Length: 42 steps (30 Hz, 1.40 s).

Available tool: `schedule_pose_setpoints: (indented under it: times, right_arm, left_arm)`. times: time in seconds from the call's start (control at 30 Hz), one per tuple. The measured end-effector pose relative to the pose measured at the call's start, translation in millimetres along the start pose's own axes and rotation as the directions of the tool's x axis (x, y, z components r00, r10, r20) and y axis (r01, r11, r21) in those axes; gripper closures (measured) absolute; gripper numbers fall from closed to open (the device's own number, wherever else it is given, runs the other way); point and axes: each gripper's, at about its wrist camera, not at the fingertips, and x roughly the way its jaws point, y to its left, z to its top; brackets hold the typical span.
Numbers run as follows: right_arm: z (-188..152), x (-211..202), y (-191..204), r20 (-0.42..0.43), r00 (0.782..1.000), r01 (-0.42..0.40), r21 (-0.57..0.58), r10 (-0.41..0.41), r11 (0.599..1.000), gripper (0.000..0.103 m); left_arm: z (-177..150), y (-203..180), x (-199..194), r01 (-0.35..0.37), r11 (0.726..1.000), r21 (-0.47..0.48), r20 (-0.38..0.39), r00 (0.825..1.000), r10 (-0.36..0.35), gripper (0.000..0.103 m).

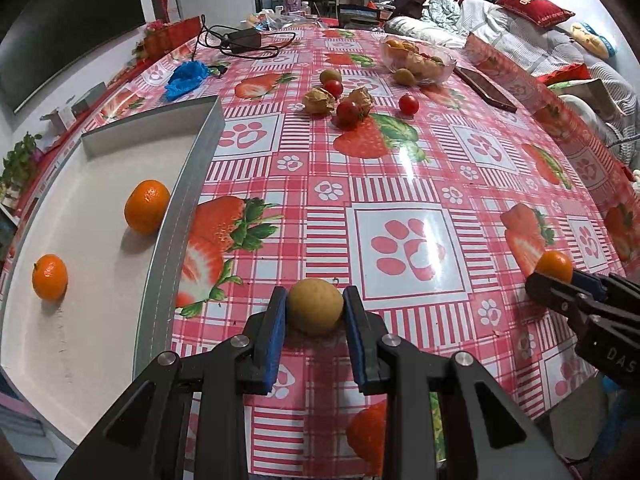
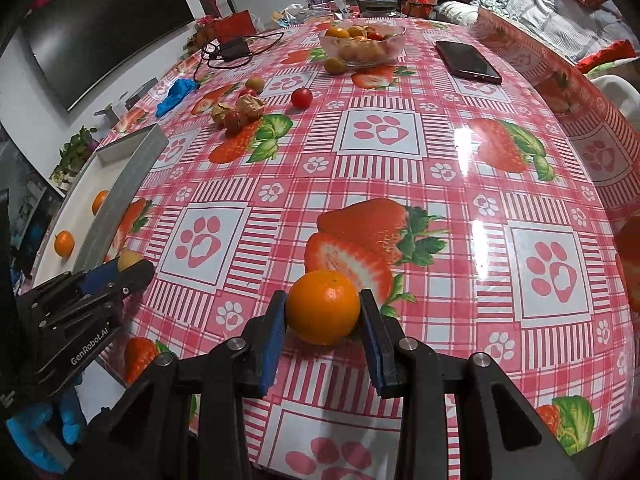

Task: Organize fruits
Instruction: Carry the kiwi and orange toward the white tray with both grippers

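Observation:
My left gripper is shut on a small tan round fruit, just right of the grey tray. Two oranges lie in the tray. My right gripper is shut on an orange above the tablecloth. The right gripper shows in the left wrist view with its orange. The left gripper shows in the right wrist view with the tan fruit. The tray is at left in that view.
Cherry tomatoes and husked physalis lie loose at mid table. A glass bowl of fruit stands behind them, with a phone beside it. A blue glove and a charger with cable lie at far left.

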Motion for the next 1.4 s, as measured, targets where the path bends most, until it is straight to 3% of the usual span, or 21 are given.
schedule_pose_setpoints:
  times: [0.17, 0.53, 1.1, 1.2, 1.27, 1.4]
  right_arm:
    - [-0.6, 0.3, 1.3, 0.006, 1.000, 0.008, -0.003, -0.008, 1.000, 0.066]
    - [-4.0, -1.8, 0.6, 0.028, 1.000, 0.001, 0.005, -0.001, 1.000, 0.066]
    - [-8.3, -4.6, 2.2, 0.049, 0.999, -0.002, 0.001, 0.002, 1.000, 0.066]
    - [-8.6, -4.5, 2.7, 0.046, 0.999, 0.004, -0.007, -0.004, 1.000, 0.066]
    - [-6.8, -4.0, 3.7, 0.039, 0.999, 0.006, -0.012, -0.006, 1.000, 0.066]
    - [-3.8, -3.4, 1.0, 0.027, 1.000, -0.007, -0.001, 0.007, 1.000, 0.066]
  left_arm:
    - [0.2, 12.0, -1.1, 0.095, 0.994, -0.047, 0.010, 0.995, -0.095, 0.054]
    - [0.1, 13.7, -0.6, 0.069, 0.996, -0.047, 0.005, 0.998, -0.069, 0.052]
    - [-4.2, 7.8, -1.2, 0.017, 1.000, 0.000, 0.005, 1.000, -0.017, 0.054]
    - [-3.8, 9.7, -1.5, 0.015, 1.000, 0.002, 0.003, 1.000, -0.015, 0.060]
    - [-2.3, 10.7, -2.1, 0.022, 1.000, 0.006, -0.003, 1.000, -0.022, 0.072]
    - [0.9, 14.4, -2.2, 0.047, 0.999, -0.016, -0.025, 0.999, -0.048, 0.072]
